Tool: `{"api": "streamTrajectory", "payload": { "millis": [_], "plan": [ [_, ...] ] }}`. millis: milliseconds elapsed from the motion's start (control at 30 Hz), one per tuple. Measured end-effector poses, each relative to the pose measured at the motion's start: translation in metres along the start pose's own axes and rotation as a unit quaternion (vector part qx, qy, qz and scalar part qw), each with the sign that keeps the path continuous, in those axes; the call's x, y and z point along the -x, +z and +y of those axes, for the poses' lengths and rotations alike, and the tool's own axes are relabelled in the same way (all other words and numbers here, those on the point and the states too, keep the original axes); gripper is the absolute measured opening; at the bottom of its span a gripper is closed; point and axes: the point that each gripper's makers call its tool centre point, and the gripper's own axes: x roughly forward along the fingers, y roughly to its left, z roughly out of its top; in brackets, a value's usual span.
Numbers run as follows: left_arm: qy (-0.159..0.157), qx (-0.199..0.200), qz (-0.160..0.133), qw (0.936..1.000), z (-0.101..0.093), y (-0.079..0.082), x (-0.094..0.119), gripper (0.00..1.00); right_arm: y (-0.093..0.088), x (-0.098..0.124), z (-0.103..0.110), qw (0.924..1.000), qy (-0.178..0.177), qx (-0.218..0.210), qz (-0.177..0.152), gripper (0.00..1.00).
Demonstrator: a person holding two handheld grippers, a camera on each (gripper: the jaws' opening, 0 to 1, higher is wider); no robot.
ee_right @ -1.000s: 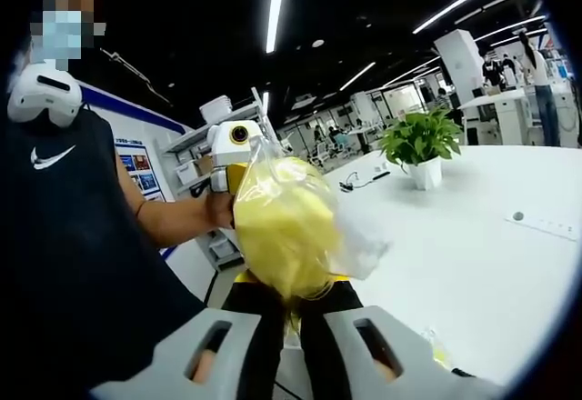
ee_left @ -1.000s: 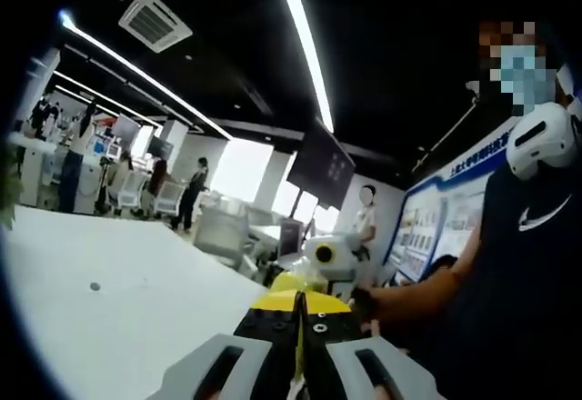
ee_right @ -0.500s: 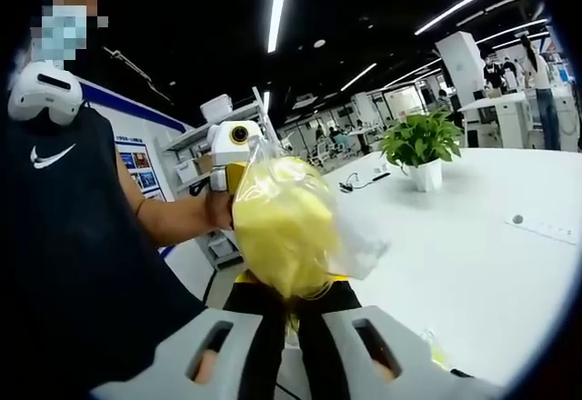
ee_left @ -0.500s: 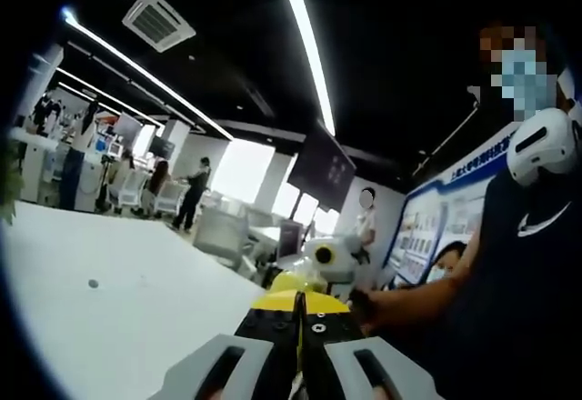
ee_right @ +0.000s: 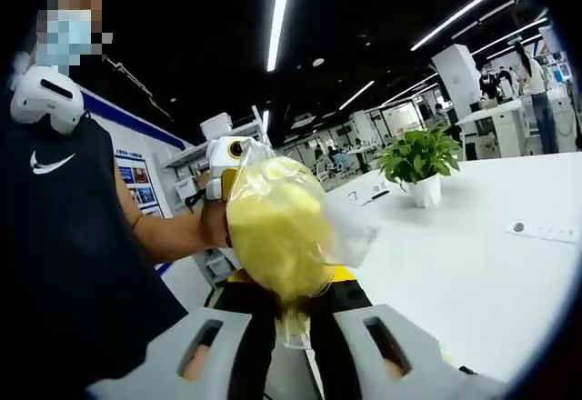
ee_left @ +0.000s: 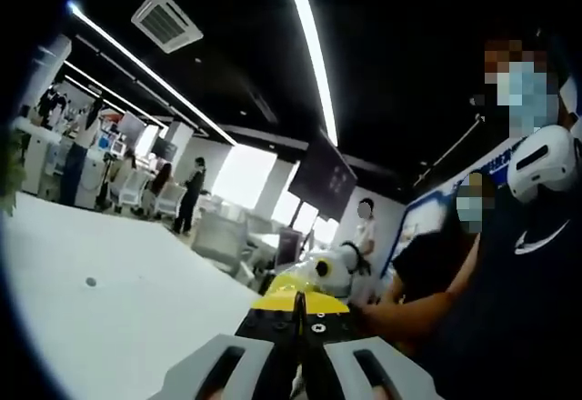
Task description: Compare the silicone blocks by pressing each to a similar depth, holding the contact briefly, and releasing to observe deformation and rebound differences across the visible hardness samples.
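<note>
Here, right tool (ee_right: pixel 293 314) pinching yellow bagged block (ee_right: pixel 277 227), left tool (ee_left: pixel 298 305) closed, white table (ee_right: pixel 473 273).

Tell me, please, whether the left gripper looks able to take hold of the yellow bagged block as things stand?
Probably not at once: the left gripper has its jaws closed together, and the yellow bagged block is already pinched in the right gripper. The air between them looks unobstructed.

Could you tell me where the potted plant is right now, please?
In the right gripper view, the potted plant stands on the white table, up and to the right of the yellow block in its clear bag, with a cable lying just beside its white pot.
</note>
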Motion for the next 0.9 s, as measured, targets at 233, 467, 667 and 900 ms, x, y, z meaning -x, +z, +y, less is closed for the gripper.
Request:
{"api": "streamTrajectory", "payload": {
  "millis": [233, 467, 667, 900],
  "plan": [
    [-0.003, 0.003, -0.007, 1.0, -0.002, 0.004, 0.001, 0.0, 0.008, 0.0, -0.011, 0.9988, -0.038, 0.013, -0.027, 0.59],
    [-0.004, 0.007, -0.014, 0.9999, -0.002, 0.008, 0.001, 0.0, 0.014, 0.004, -0.019, 0.9965, -0.069, 0.026, -0.038, 0.92],
    [-0.001, 0.013, -0.017, 0.9998, -0.001, 0.008, 0.001, 0.0, 0.022, 0.01, -0.022, 0.9953, -0.075, 0.042, -0.044, 0.96],
    [-0.001, 0.017, -0.024, 0.9996, -0.003, 0.012, 0.001, 0.0, 0.023, 0.016, -0.029, 0.9915, -0.102, 0.072, -0.037, 0.96]
  ]
}}
